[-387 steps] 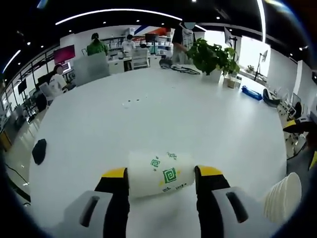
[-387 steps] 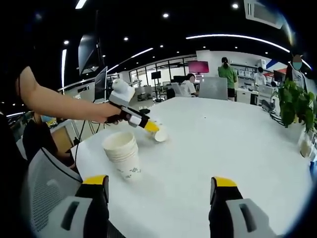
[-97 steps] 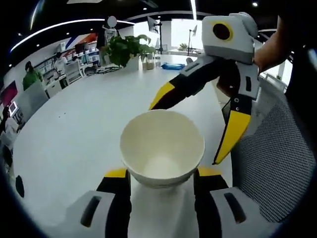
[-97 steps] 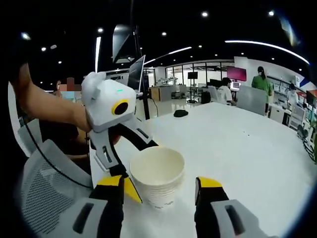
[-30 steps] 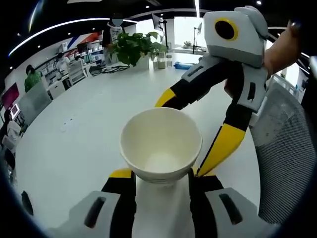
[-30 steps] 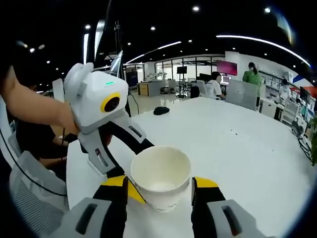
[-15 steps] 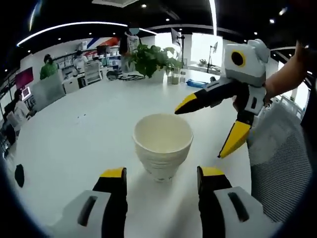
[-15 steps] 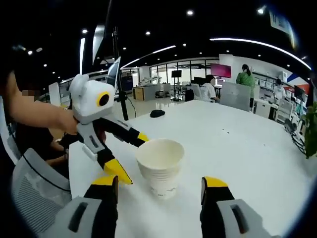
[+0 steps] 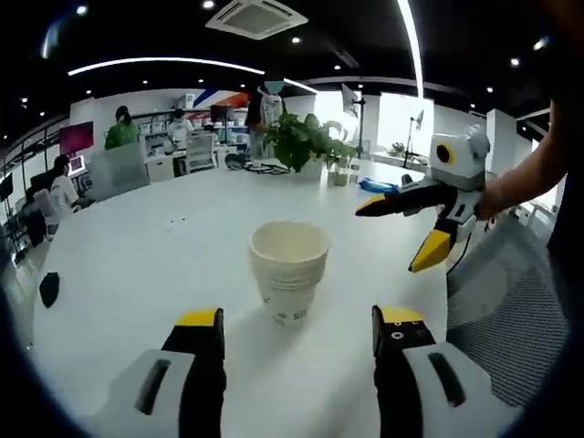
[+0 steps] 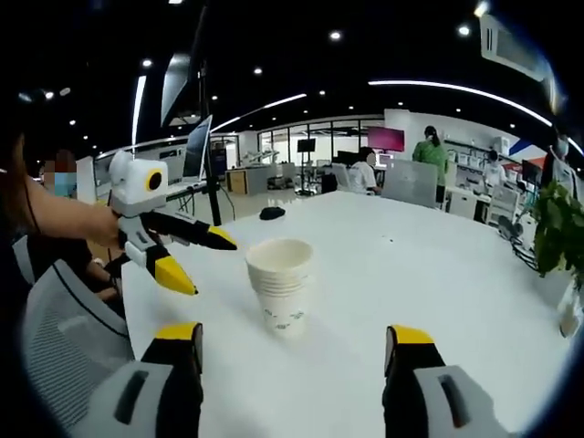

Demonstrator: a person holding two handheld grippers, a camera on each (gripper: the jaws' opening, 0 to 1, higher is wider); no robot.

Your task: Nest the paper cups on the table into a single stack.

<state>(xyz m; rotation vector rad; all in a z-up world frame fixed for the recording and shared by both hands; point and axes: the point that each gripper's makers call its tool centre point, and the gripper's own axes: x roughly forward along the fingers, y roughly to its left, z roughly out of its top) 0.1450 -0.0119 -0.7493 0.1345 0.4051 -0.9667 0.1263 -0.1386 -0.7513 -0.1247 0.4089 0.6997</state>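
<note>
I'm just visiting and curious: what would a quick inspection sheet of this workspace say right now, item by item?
Surface: large white table, mostly bare around the cups.
Job's things: one stack of paper cups standing upright, mouth up, green print low on its side; no loose cup seen on the table.
Clutter: small dark object near the table's edge; potted plant and small items at the far end.
Grippers: left hand-held gripper open, apart from the stack; right hand-held gripper open, likewise apart from the stack.
Cables: a dark tangle on the table by the plant, possibly cables.
Surroundings: open office with ceiling lights, screens, people at desks; a mesh chair beside the table.
</note>
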